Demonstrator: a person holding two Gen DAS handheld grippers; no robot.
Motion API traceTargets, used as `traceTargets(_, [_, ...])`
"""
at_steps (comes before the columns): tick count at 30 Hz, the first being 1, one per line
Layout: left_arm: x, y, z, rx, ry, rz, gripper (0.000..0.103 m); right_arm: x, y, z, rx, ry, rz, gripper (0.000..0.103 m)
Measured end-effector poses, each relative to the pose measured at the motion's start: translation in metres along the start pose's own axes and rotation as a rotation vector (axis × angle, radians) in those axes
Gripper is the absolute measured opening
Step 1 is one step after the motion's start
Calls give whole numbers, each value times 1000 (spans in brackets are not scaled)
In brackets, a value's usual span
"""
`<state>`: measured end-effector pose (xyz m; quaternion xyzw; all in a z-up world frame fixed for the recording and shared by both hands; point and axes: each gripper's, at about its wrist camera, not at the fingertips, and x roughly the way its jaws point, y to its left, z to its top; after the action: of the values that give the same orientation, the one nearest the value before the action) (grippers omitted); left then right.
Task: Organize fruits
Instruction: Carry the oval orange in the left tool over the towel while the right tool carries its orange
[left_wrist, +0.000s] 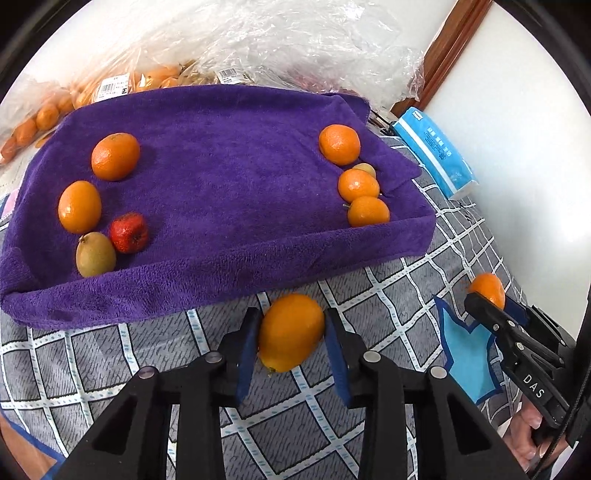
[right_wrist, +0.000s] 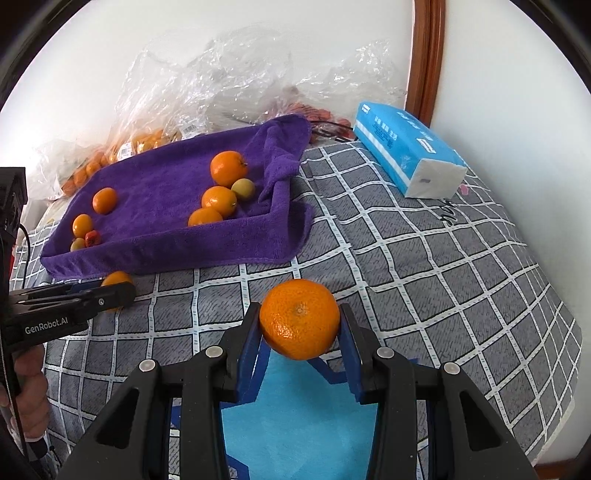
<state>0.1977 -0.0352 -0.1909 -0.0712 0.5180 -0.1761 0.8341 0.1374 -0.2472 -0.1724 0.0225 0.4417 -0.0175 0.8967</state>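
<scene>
My left gripper (left_wrist: 292, 314) is shut on an oval orange (left_wrist: 291, 334) that rests on the checked sheet just in front of the purple towel-lined tray (left_wrist: 229, 166). My right gripper (right_wrist: 300, 310) is shut on a round mandarin (right_wrist: 299, 319), held above a blue patch (right_wrist: 295, 424). In the tray's left corner lie two oranges (left_wrist: 115, 156), a red fruit (left_wrist: 129, 232) and a greenish-brown fruit (left_wrist: 95, 254). At its right side sit three mandarins (left_wrist: 358, 184) and a small yellowish fruit (left_wrist: 365, 169).
A blue tissue pack (right_wrist: 406, 155) lies to the right of the tray on the grey checked sheet (right_wrist: 424, 266). Crumpled plastic bags (right_wrist: 221, 81) with more fruit are piled behind the tray against the white wall. A wooden post (right_wrist: 424, 55) stands at the back right.
</scene>
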Motion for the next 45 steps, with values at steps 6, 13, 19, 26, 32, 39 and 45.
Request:
traceTargets(6, [-17,-1,-4,6,-15,3,33,-8,3,0,-1,-14,6,40])
traceTargets(13, [-44,6,-13,-7,-45,9,33,-23,15,0,-4,-38,26,40])
traceTargets(19, [-64,16,-21,-42,-64,12,33,-34,30,0,-21,-50,37,40])
traceTargets(26, [-89,31,-34,-66,-89,38,33,-46,47,0,-36,-63,61,40])
traceTargets(32, [-112,43,-43,-90,-121,58,33,-56,63,-1,-53,-73,75,40])
traceTargets(39, [-137,52,-46,-108,-157,68,33,-69,76,3,-54,-89,97,40])
traceTargets(45, [-151,56,-45,-121,-176,68,33,-81,87,7,-68,-111,92,40])
